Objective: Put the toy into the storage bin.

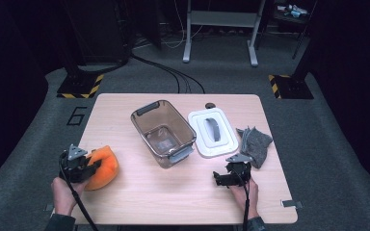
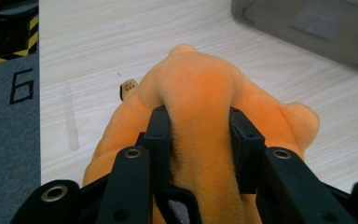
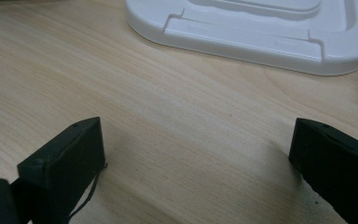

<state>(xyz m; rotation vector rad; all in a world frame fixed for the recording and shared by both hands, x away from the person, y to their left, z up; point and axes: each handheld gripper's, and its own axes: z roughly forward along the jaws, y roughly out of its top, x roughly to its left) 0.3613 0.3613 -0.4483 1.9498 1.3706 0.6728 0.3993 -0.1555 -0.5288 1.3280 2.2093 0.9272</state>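
Note:
An orange plush toy lies at the table's front left corner. My left gripper is shut on it, and its two black pads squeeze the soft body from both sides, denting it between them. A small label sticks out at the toy's side. My right gripper stands open low over bare wood at the front right, with nothing between its jaws. It sits just short of the white lid.
A clear plastic bin with grey handles stands mid-table, its white lid flat on the table to its right. A grey cloth lies crumpled right of the lid. A small dark object sits near the far edge.

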